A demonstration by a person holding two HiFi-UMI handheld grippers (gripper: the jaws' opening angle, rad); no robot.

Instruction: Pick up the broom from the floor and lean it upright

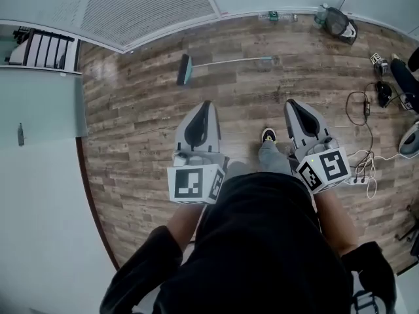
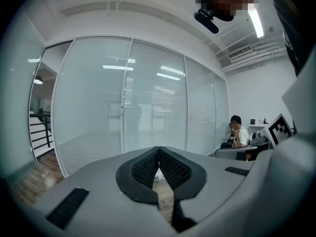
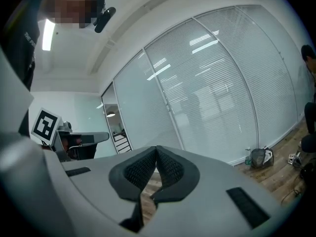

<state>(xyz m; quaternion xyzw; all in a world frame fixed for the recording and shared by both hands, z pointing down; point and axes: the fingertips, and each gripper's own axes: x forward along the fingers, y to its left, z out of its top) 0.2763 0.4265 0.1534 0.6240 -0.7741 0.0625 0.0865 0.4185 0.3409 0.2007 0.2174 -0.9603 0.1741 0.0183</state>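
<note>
Ahead of your two grippers, well apart from both tips, one broom point(image 1: 185, 69) lies flat on the wooden floor point(image 1: 137, 123) — its head sits ahead and a little left of the left gripper point(image 1: 205, 104), and its single handle runs rightward, ending just short of the line of the right gripper point(image 1: 292, 103). Neither tool touches it. You hold both grippers side by side, pointing roughly level toward the glass wall point(image 2: 148, 98). In the left gripper view the two pads point(image 2: 148, 167) meet at the tip with nothing between them; the right gripper view shows the same, its two pads point(image 3: 143, 168) pressed together and empty. Between the two tools, closer to the right one, one shoe point(image 1: 268, 136) shows on the floor. Farther ahead and right of the right gripper, at the foot of the wall, you have one bottle point(image 1: 273, 16) lying down and one bag point(image 1: 338, 22) just beyond it. A tangle of cables point(image 1: 364, 133) lies to the right of the right gripper. One seated person point(image 2: 240, 135) shows far right of the left jaws.
</note>
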